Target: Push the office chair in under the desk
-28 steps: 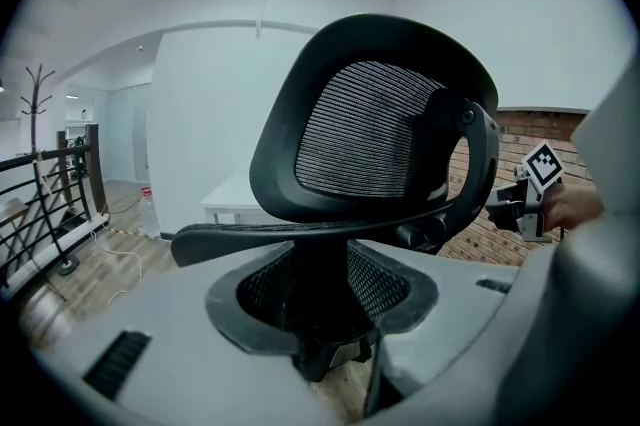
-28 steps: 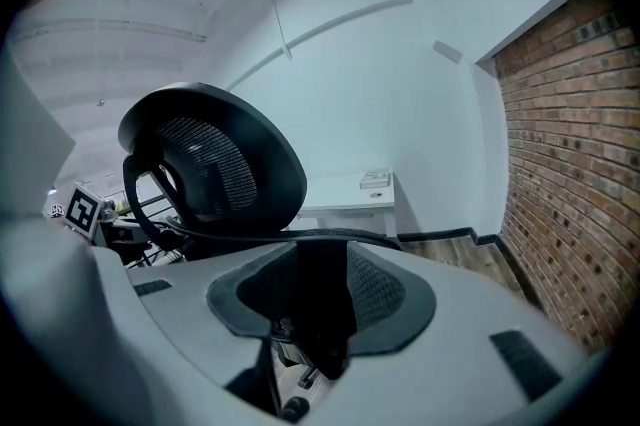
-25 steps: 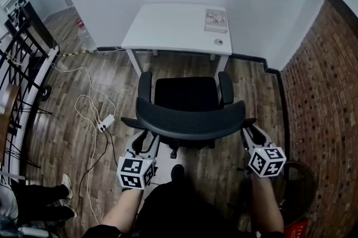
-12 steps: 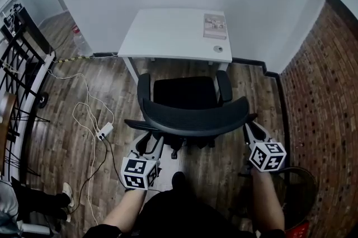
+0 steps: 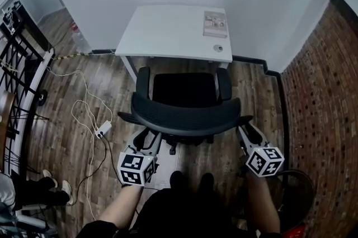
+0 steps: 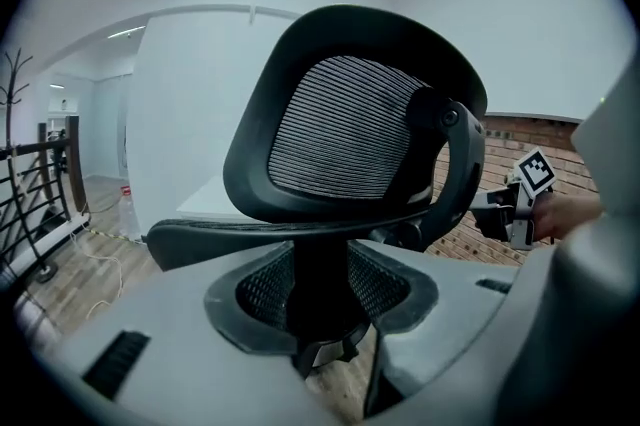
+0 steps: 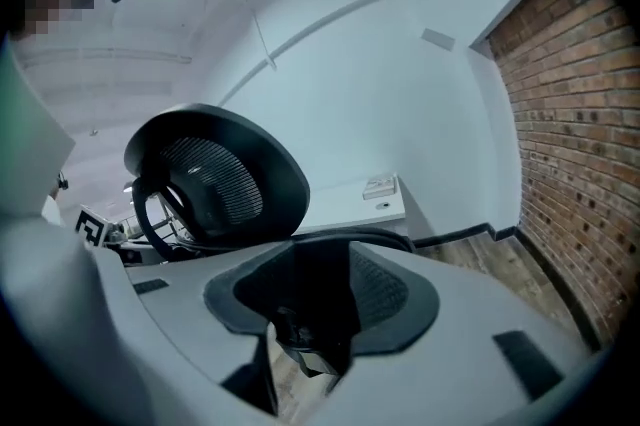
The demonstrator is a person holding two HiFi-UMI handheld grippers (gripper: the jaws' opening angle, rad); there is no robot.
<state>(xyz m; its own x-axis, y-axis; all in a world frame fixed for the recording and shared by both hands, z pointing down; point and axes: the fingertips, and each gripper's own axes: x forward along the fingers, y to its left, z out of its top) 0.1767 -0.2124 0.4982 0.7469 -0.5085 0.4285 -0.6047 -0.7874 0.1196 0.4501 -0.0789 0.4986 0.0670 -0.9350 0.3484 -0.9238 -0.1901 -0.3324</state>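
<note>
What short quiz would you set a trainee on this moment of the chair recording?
1. True or false: the office chair already has its whole seat tucked under the desk.
2. Fill in: on the right part of the desk top, as the head view shows it, lies a thin ____.
3. In the head view, the white power strip lies: A) left of the office chair; B) right of the office chair; C) on the desk.

Key:
1. False. The seat and both armrests still show in front of the desk's edge.
2. booklet
3. A
</note>
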